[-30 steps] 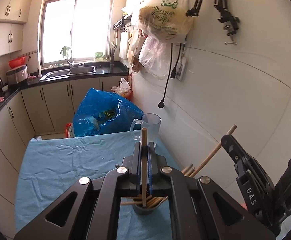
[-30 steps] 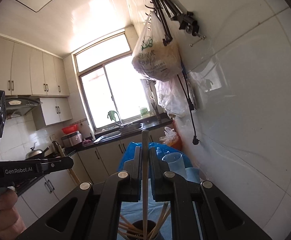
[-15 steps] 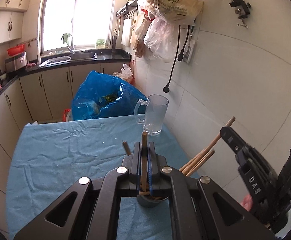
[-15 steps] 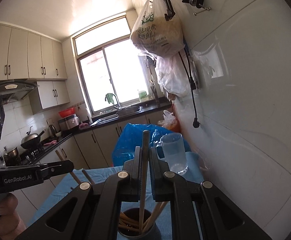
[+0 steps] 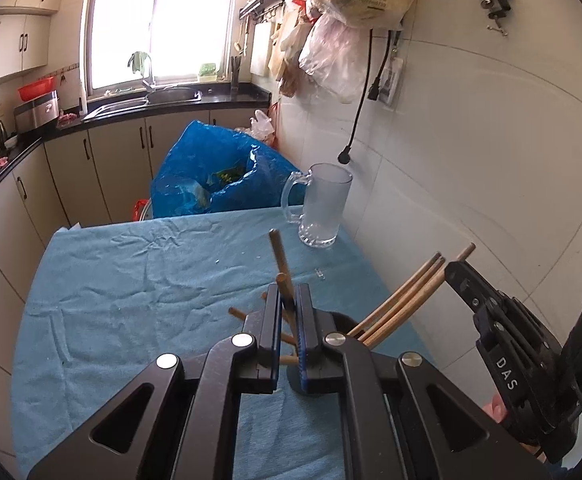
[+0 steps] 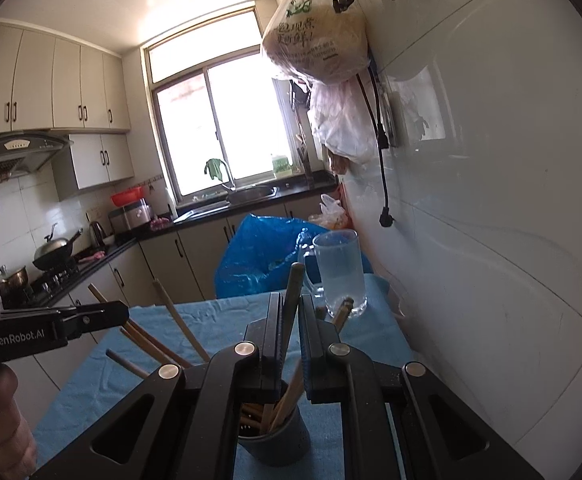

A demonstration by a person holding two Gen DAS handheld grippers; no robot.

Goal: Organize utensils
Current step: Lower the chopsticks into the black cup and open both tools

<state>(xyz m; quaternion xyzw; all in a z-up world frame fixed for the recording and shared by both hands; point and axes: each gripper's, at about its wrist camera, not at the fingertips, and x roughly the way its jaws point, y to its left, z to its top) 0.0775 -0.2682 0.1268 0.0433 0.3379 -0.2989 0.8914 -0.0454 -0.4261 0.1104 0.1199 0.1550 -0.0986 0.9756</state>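
From my remote station, I see the left gripper (image 5: 289,322) at the left of the blue-covered desk (image 5: 131,280), its jaws slightly parted with a wooden chopstick (image 5: 281,266) leaning loose between them; whether they pinch it I cannot tell. "GenRobot.AI" is printed in white along that gripper's body in the right wrist view. Below both grippers a dark cup holder (image 6: 275,432) stands on the desk, with more chopsticks (image 6: 179,326) fanning out of it to the left and right. The right gripper (image 6: 290,326) sits directly above the holder, its jaws a narrow gap apart, a grey-tipped chopstick (image 6: 293,292) tilting between them down into the holder; I cannot tell whether they grip it. "DAS" reads on its side in the left wrist view. Further right a glass mug (image 6: 341,268) stands near the tiled wall (image 6: 491,200). Above hangs a plastic bag (image 6: 315,36) with green Chinese lettering too small for me to read.
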